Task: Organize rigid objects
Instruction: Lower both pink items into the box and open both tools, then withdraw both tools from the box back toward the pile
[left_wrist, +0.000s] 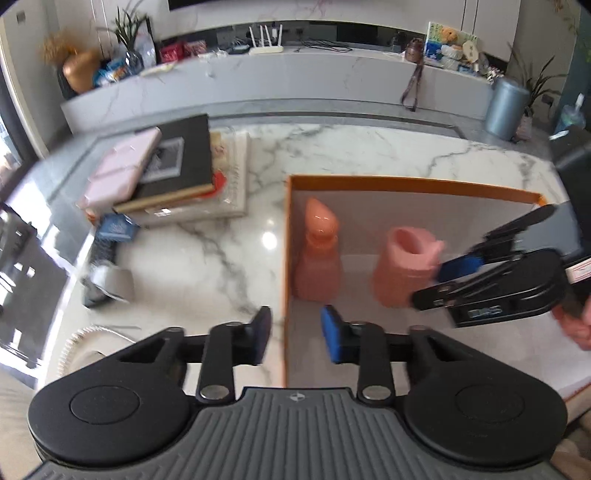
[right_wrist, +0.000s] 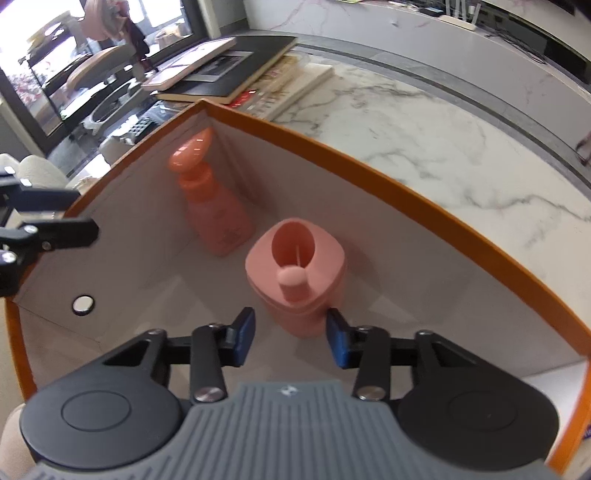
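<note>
Risk first: right gripper (right_wrist: 290, 339) spread apart, fingers flanking the squat pink dispenser (right_wrist: 295, 273) without visibly pressing it, so a careless closing or forward nudge likely to tip it toward the taller orange bottle (right_wrist: 212, 206) just beside it; top-heavy look to both, with the pump nozzle projecting toward the gripper and easy to snag; both standing upright inside the orange-rimmed box (right_wrist: 369, 173), the bottle tucked in the far left corner, the dispenser nearer the middle of the box floor. Left gripper (left_wrist: 295, 334) also spread apart and holding nothing, straddling the box's left wall, one finger outside over the tabletop (left_wrist: 207, 258), the other inside; a downward move there liable to catch the rim and shove the whole box. Open room: bare box floor to the right of the dispenser and toward the near wall; marble tabletop free between the box and the stack of books (left_wrist: 166, 173) near the far left corner; box walls limiting any sideways exit, so lifting out the safer route, probably.
</note>
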